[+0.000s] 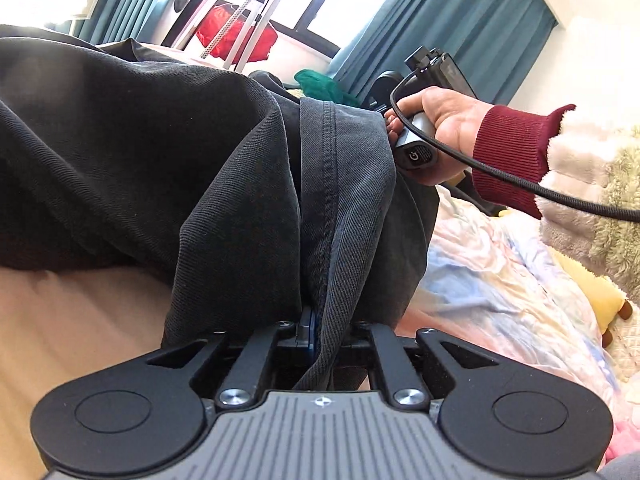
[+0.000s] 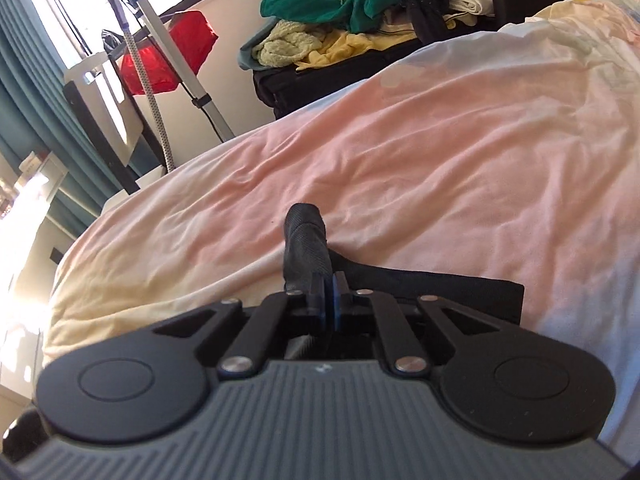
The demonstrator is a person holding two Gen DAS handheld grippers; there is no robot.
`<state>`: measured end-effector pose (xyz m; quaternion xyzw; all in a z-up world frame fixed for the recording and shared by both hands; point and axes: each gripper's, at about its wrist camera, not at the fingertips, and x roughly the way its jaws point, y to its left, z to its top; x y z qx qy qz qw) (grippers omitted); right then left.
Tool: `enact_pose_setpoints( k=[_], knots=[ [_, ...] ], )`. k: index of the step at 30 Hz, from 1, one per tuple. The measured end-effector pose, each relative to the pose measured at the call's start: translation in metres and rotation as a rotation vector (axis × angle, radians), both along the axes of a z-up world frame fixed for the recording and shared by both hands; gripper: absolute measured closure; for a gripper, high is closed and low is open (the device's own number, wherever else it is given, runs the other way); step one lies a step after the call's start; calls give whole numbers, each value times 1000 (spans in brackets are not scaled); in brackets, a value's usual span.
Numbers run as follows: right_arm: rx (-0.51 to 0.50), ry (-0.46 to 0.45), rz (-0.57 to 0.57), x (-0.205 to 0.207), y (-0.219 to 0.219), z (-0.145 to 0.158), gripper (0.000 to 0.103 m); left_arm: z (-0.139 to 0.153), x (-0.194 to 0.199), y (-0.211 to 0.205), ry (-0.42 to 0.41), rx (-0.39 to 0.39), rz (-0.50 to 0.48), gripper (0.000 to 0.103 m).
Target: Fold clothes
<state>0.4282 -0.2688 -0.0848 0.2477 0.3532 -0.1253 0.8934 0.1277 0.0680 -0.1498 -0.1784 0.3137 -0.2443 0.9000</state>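
Note:
Dark grey trousers (image 1: 160,152) drape across the pink bed sheet (image 1: 60,320) and fill most of the left wrist view. My left gripper (image 1: 316,332) is shut on a stitched seam edge of the trousers, which hangs between its jaws. Beyond the cloth, a hand in a dark red cuff (image 1: 444,120) holds the handle of the other gripper, whose fingers are hidden behind the fabric. In the right wrist view my right gripper (image 2: 329,292) is shut on a bunched fold of the same dark cloth (image 2: 306,240), which sticks up past the pads and trails off right over the sheet (image 2: 400,160).
A pastel quilt (image 1: 500,280) and a yellow plush toy (image 1: 592,292) lie to the right. Past the bed's far edge stand a black case heaped with clothes (image 2: 340,4), a garment steamer pole (image 2: 176,72), a red bag (image 2: 168,56) and teal curtains (image 1: 460,20).

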Motion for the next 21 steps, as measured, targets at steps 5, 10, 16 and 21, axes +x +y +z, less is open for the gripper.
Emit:
enact_pose_setpoints(
  k=[5, 10, 16, 21],
  knots=[
    [-116, -210, -16, -46, -14, 51, 98, 3, -8, 5, -23, 22, 0, 95],
    [-136, -392, -125, -138, -69, 95, 98, 9, -18, 5, -68, 89, -47, 94],
    [-5, -403, -406, -282, -168, 65, 98, 15, -43, -3, -157, 163, -153, 89],
    [191, -198, -596, -360, -221, 0, 98, 16, -71, -15, -206, 251, -202, 87]
  ],
)
